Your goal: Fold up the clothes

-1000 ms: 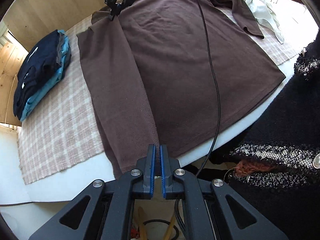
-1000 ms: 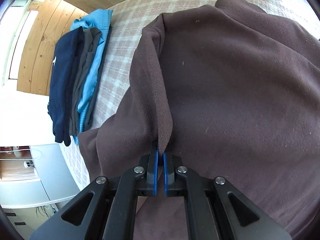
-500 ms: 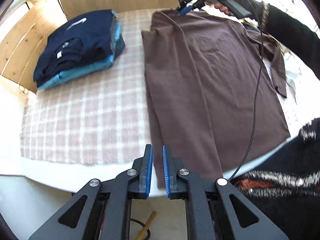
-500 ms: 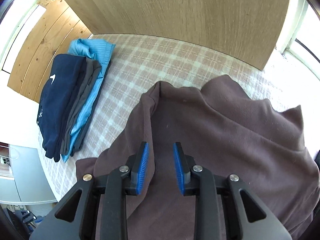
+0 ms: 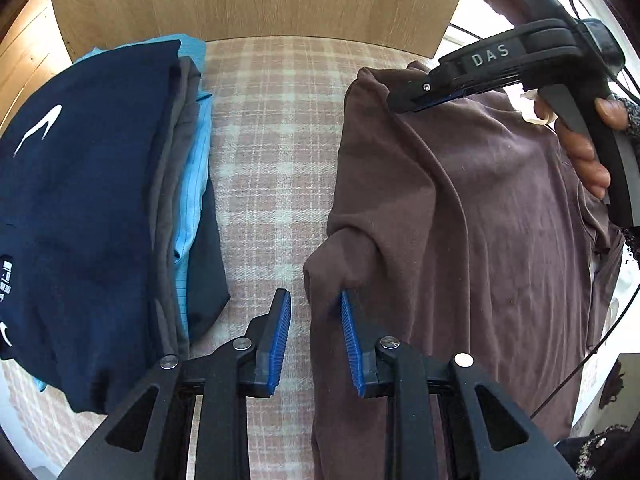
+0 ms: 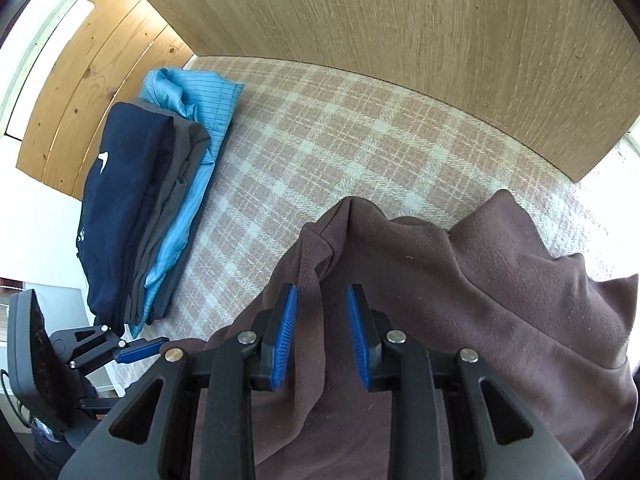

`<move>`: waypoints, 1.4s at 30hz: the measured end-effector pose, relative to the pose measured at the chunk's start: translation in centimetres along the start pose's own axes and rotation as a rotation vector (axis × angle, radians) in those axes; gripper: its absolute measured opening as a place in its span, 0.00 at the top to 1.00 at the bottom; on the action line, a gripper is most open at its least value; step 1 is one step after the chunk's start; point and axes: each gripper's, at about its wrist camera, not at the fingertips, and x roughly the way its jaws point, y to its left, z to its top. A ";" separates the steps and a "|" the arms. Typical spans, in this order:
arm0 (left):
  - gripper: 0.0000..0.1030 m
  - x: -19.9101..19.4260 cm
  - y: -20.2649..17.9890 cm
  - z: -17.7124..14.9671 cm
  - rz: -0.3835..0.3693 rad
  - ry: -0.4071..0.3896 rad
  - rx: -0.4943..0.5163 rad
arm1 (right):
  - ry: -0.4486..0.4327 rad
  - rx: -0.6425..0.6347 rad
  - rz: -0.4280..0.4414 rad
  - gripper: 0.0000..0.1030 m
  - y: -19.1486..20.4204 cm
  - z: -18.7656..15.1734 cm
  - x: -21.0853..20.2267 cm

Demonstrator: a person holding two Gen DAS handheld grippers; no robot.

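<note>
The brown soft-knit shirt [image 5: 480,220] lies spread on the pink-and-white checked cloth [image 5: 272,128] that covers the desk, its left edge rumpled into a raised fold. The left gripper [image 5: 316,332] comes in low along that edge with its blue-padded jaws spread; the fold of brown fabric stands between them and touches the right pad, but it is not pinched. The right gripper [image 6: 322,328] hovers over the far corner of the shirt [image 6: 460,300], jaws likewise spread, with a ridge of the fabric rising between the pads and brushing the left one. In the left wrist view the right gripper [image 5: 404,106] reaches in from the upper right, angled down toward the shirt's top corner, and a bare hand [image 5: 580,148] wraps its handle with fingers curled round the trigger; a dark knitted cuff shows at the wrist. To the left, well apart from the shirt, sits a stack of folded clothes [image 5: 100,208]: navy on top, grey beneath, light blue under that. A light wooden panel [image 6: 400,32] stands behind the desk.
</note>
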 end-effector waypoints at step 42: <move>0.84 -10.5 1.0 -28.5 -0.048 -0.058 -0.213 | 0.027 -0.315 -0.085 0.66 9.8 -17.5 -2.0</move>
